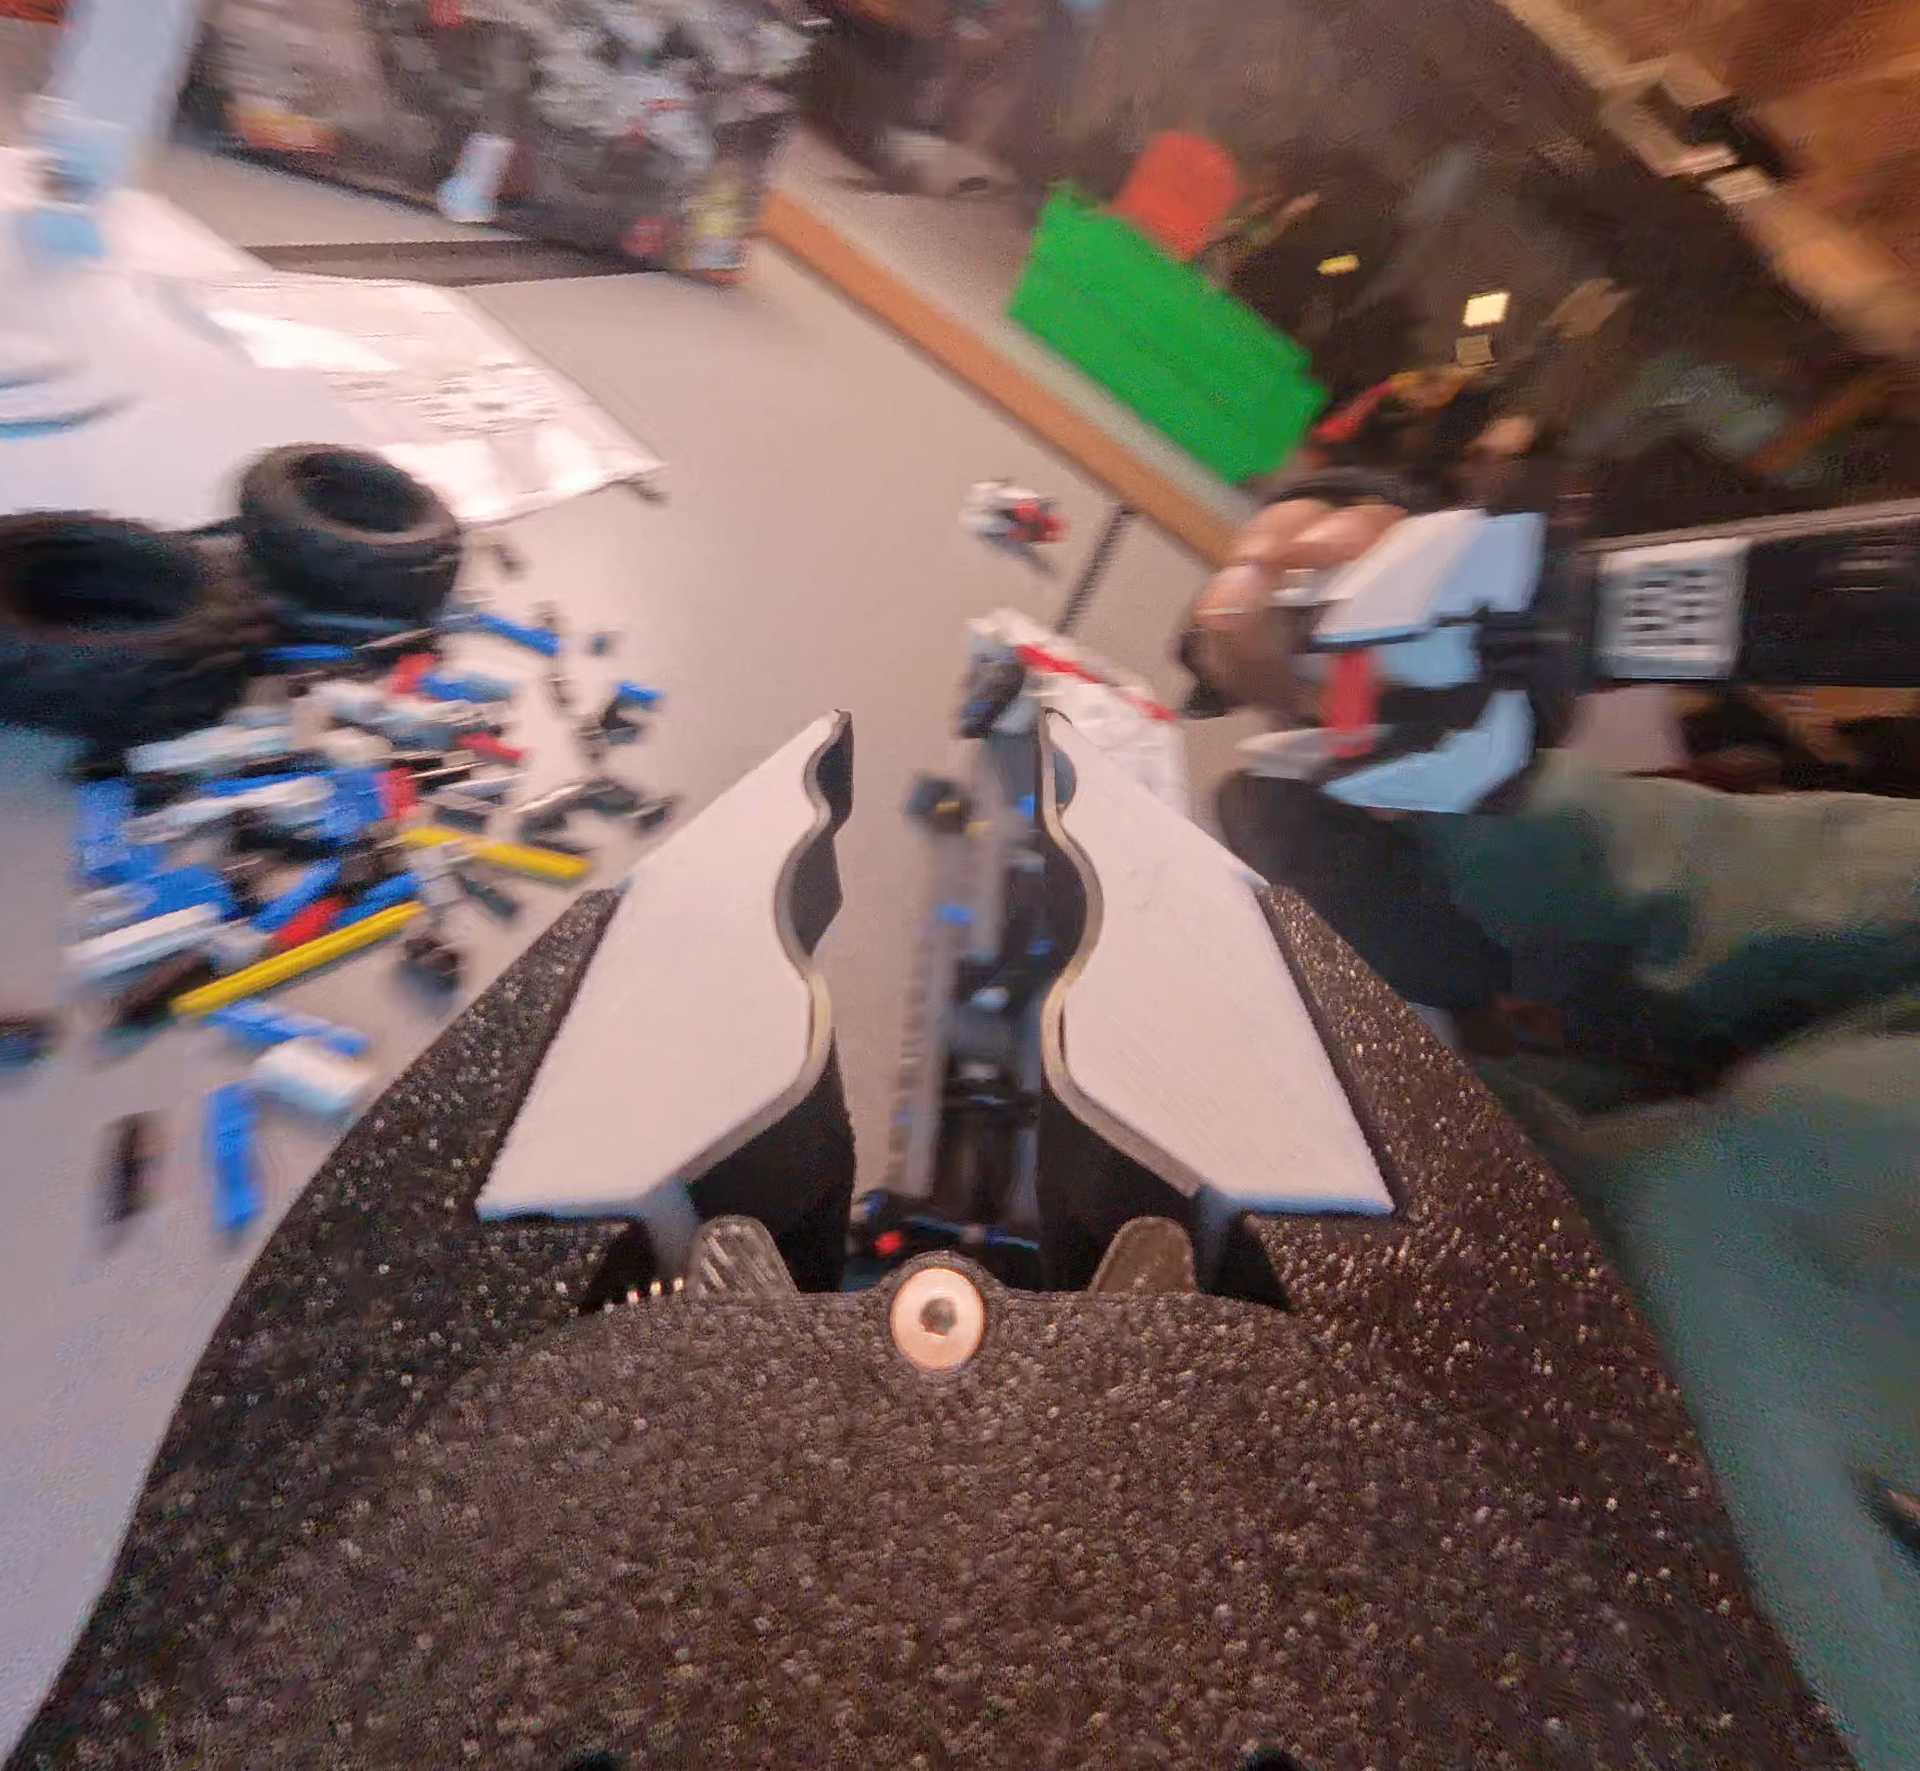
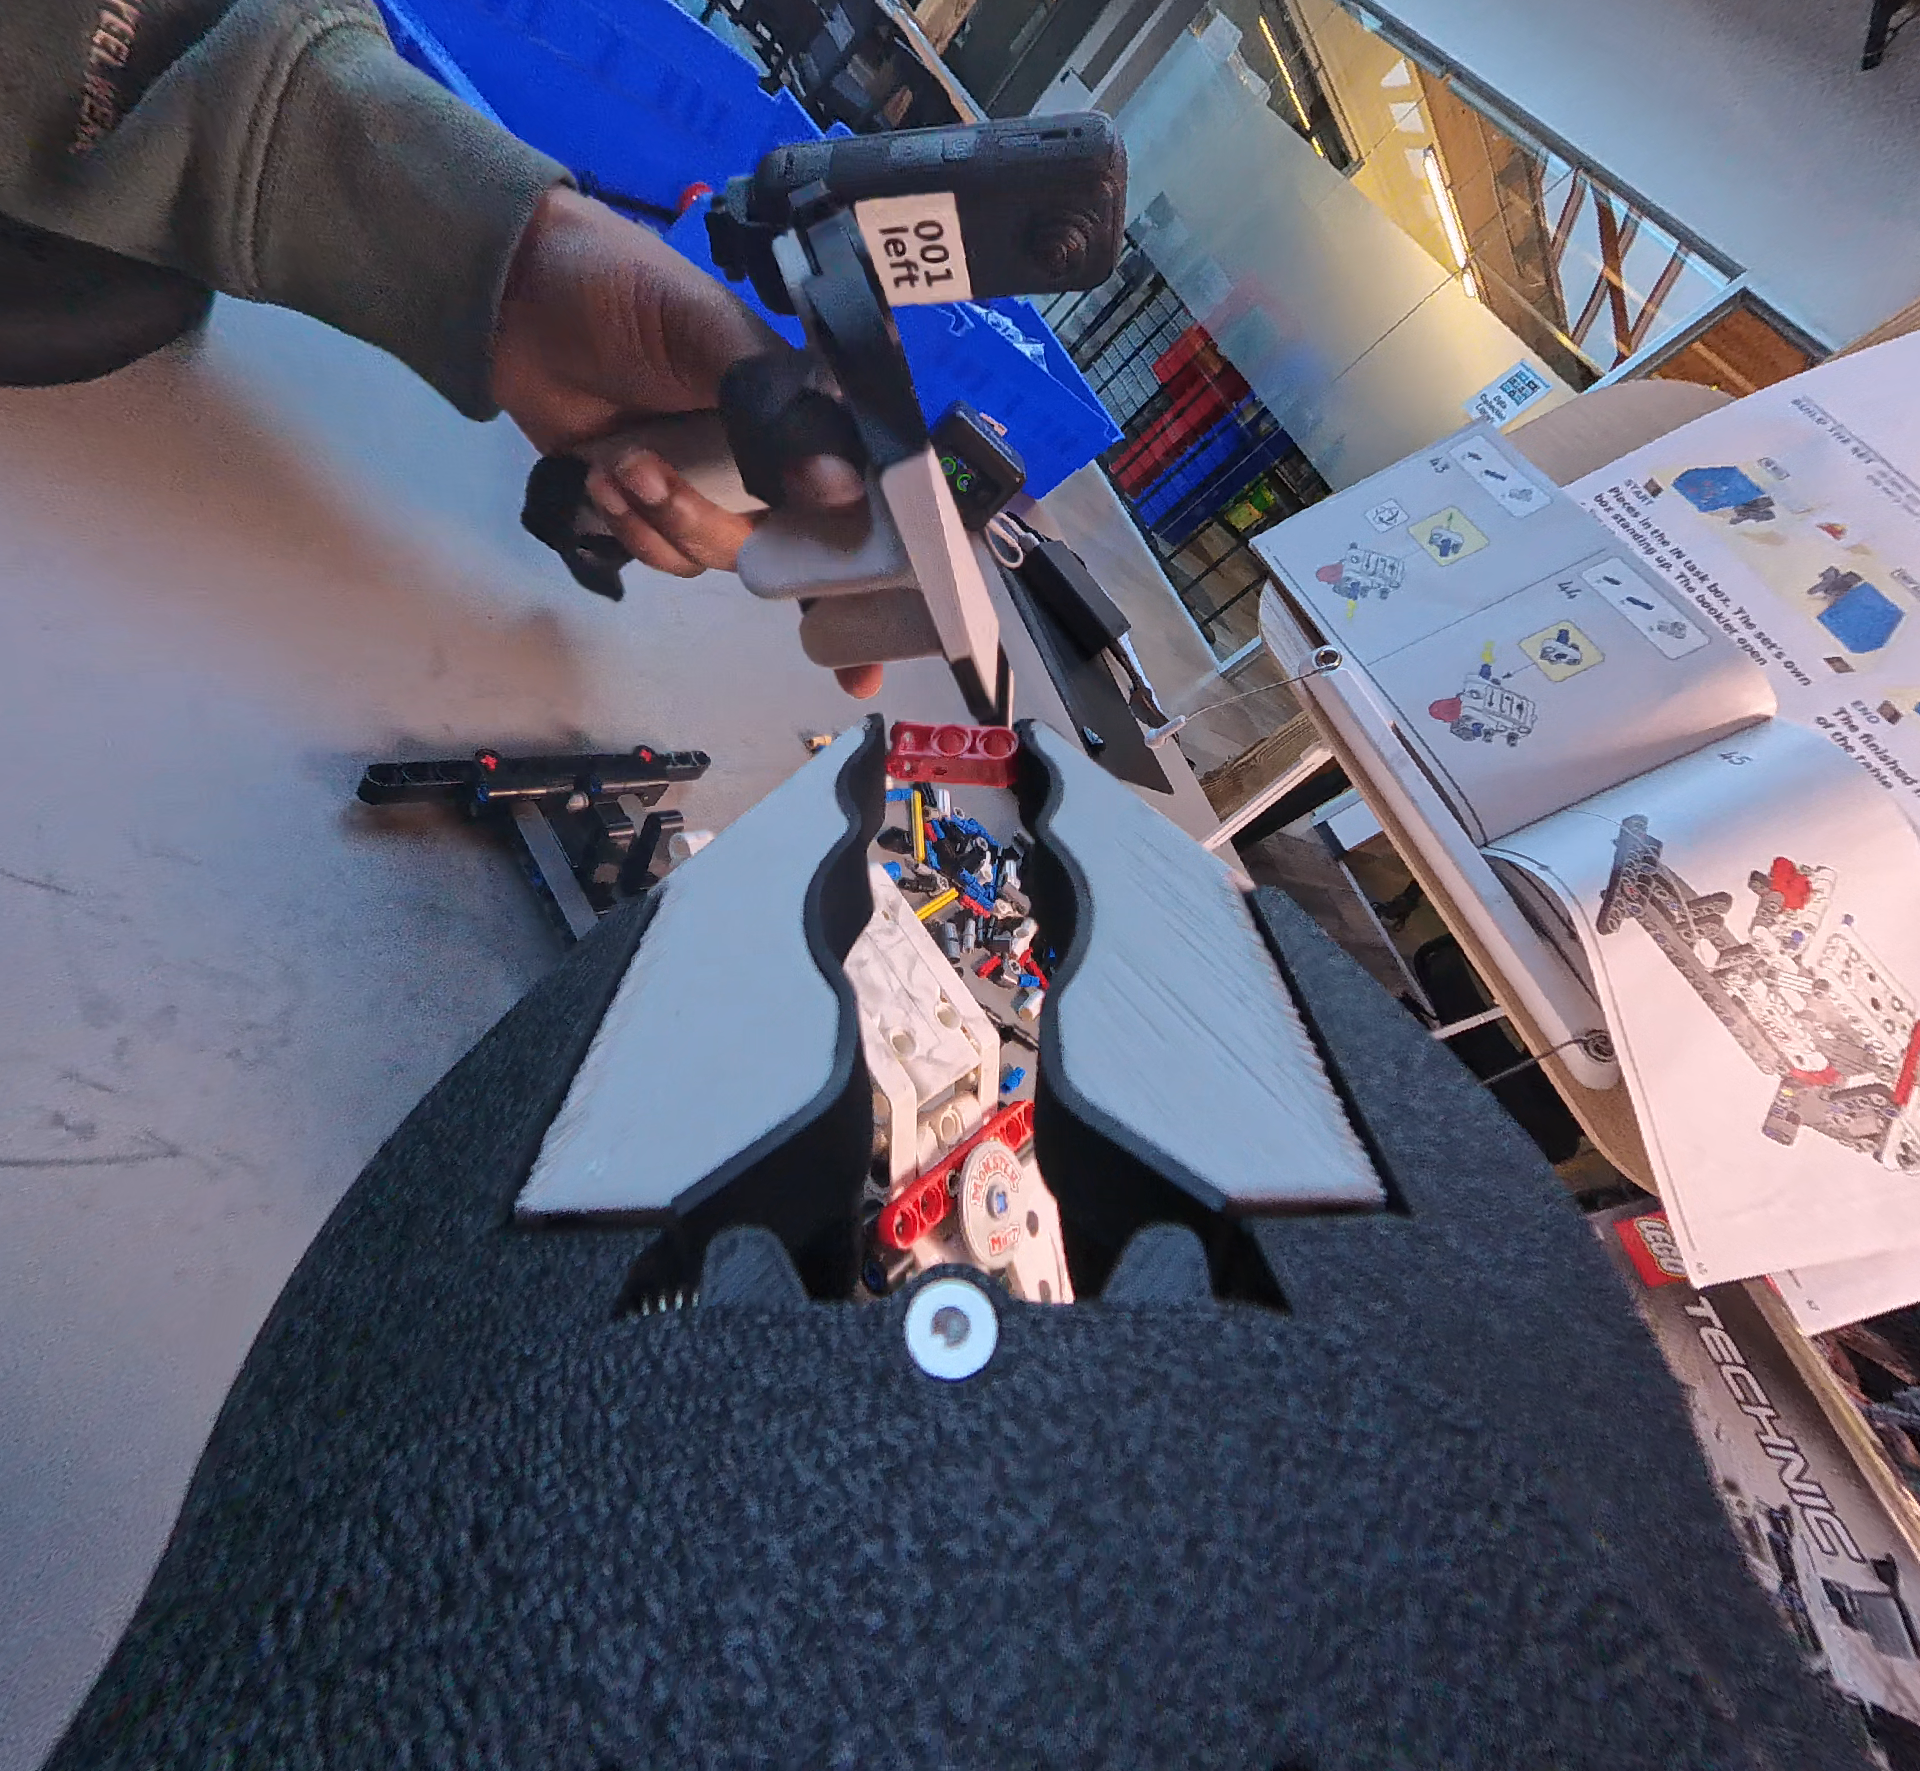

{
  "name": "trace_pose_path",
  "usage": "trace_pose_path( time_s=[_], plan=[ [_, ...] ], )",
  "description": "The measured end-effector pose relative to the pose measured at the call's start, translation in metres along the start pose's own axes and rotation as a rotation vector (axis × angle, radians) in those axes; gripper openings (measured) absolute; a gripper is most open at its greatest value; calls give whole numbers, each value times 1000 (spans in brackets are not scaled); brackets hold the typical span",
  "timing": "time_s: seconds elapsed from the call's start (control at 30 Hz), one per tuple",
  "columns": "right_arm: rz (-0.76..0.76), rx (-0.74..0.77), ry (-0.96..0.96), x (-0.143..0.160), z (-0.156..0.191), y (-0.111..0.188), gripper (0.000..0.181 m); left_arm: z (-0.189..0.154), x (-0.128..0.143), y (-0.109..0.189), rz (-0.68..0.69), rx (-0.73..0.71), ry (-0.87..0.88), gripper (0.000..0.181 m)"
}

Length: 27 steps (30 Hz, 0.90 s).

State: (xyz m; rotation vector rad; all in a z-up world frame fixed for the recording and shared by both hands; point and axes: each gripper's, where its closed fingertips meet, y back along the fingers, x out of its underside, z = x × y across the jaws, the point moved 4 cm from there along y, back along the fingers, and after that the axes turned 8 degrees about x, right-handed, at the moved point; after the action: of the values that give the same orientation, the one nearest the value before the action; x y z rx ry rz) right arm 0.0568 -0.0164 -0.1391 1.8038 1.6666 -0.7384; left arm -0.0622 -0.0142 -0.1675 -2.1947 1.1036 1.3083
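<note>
My right gripper (image 2: 951,734) points down at the grey table (image 2: 208,890). A red beam (image 2: 951,753) spans the gap between its fingertips, and a white and red brick model (image 2: 925,1004) fills the space between its fingers. The left gripper (image 2: 997,672), held by a hand (image 2: 613,339), hangs just beyond the tips. In the blurred left wrist view, my left gripper (image 1: 945,724) has a narrow gap with a long grey frame (image 1: 987,942) lying in it. Whether the fingers press on the frame is unclear. The right gripper (image 1: 1340,682) is close on the right.
Two black tyres (image 1: 343,516) and a heap of loose blue, yellow and black pieces (image 1: 312,838) lie left. A black beam assembly (image 2: 551,807) lies on the table. An open instruction booklet (image 2: 1558,641), a blue bin (image 2: 582,48) and a green bin (image 1: 1164,339) stand around. The gap from one gripper's tips to the other's is roughly 8 centimeters.
</note>
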Motion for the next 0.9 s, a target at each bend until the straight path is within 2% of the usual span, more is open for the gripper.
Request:
trace_pose_path(
  time_s=[0.07,0.1,0.27,0.37,0.5,0.57,0.63,0.7,0.8,0.9],
  plan=[
    [-26,3,-4,-4,0,1,24,-36,-2,-7,-36,240,55,34],
    [-44,3,-7,-7,1,2,24,-47,-2,-10,-40,299,67,35],
    [-100,-5,14,-17,7,3,24,-79,7,-25,8,439,62,29],
    [-100,-14,31,-16,11,2,24,-84,9,-29,24,434,39,9],
    [-71,-1,60,-12,12,0,24,-82,10,-29,65,345,-48,8],
    [-33,15,68,-6,10,-2,24,-78,9,-29,100,233,-136,7],
    [-15,29,40,-3,3,0,24,-69,1,-20,154,12,-281,7],
    [-7,51,3,-1,-7,6,26,-61,-22,7,171,-251,-423,7],
    [-8,94,-67,1,-24,21,26,-49,-54,81,237,-657,-522,7],
    [-1,126,-123,5,-34,34,23,-23,-60,178,345,-994,-404,8]
  ],
)
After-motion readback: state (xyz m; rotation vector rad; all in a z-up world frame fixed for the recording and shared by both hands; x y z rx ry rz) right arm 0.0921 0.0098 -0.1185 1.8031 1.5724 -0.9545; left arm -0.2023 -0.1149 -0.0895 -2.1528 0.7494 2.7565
